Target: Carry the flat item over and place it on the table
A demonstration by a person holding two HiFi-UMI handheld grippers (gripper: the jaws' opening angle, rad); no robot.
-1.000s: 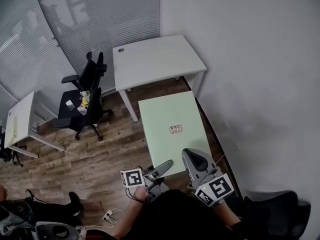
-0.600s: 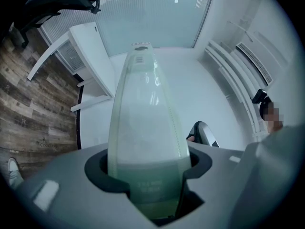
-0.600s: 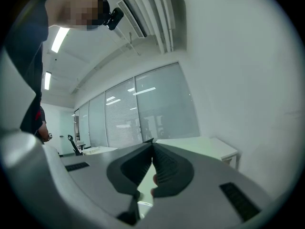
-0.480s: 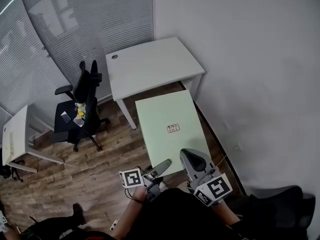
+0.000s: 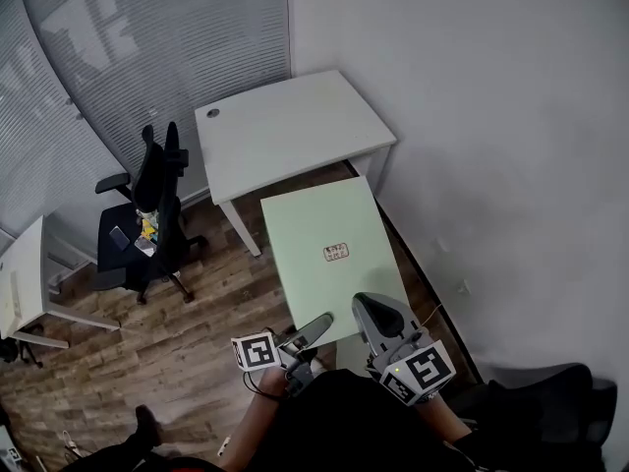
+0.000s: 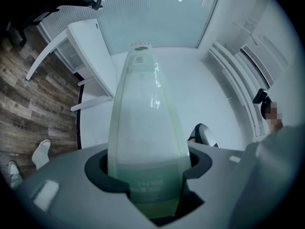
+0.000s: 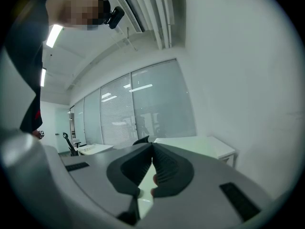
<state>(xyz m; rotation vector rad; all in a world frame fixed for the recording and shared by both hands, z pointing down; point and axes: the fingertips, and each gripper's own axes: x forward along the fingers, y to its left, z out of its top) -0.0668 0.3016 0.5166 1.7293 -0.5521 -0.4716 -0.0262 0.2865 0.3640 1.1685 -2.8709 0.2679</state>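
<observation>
Over the wood floor (image 5: 197,303), near the white table (image 5: 285,131), pale green board (image 5: 324,244) hangs level; left gripper (image 5: 316,328) clamps its near edge, right gripper (image 5: 373,308) looks pinched on it too.

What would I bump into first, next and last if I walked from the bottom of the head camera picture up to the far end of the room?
left claw and right claw, side by side → the green board they hold → white table → window blinds
</observation>
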